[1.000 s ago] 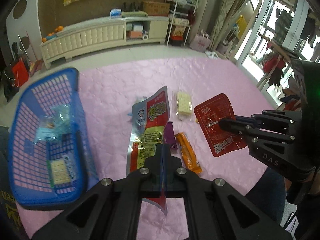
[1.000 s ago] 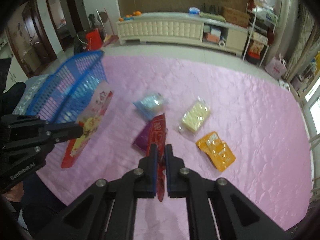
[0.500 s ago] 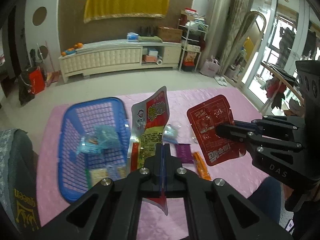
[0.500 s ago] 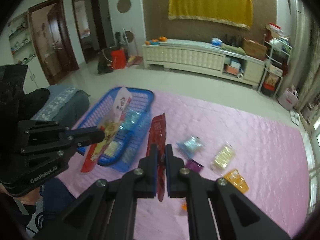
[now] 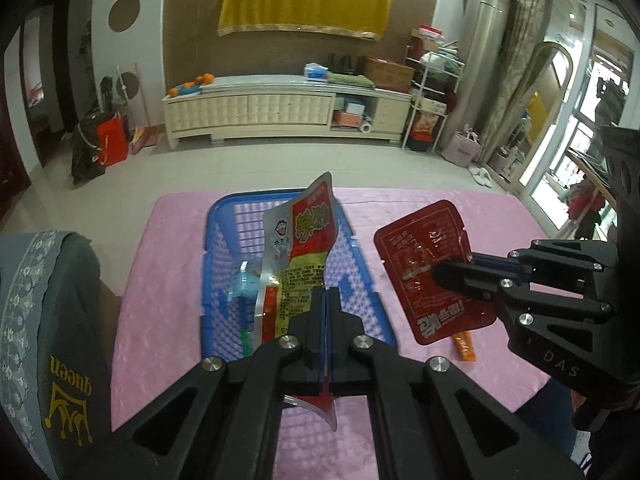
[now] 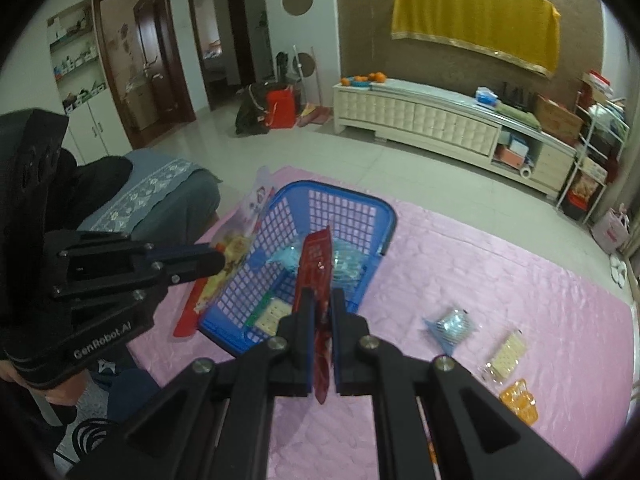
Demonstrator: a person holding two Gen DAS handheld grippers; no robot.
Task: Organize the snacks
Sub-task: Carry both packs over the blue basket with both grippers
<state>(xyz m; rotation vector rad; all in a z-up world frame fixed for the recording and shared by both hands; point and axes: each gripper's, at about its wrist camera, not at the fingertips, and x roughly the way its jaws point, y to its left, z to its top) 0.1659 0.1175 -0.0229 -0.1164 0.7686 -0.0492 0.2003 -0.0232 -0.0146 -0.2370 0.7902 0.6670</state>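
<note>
Left gripper (image 5: 325, 300) clamps silver-red packet (image 5: 298, 256) | right gripper (image 6: 322, 304) clamps red sachet (image 5: 430, 268) | only right view: cracker pack (image 6: 506, 354)

Both tools are built of matte black angular linkages fastened with silver round-head screws. Blue pads line the jaws of the left gripper (image 5: 325, 300). "GenRobot.AI" is printed in white at the lower left of the right wrist view; "DAS" is lettered on the right gripper (image 5: 438, 271), possibly partly cut off.
</note>
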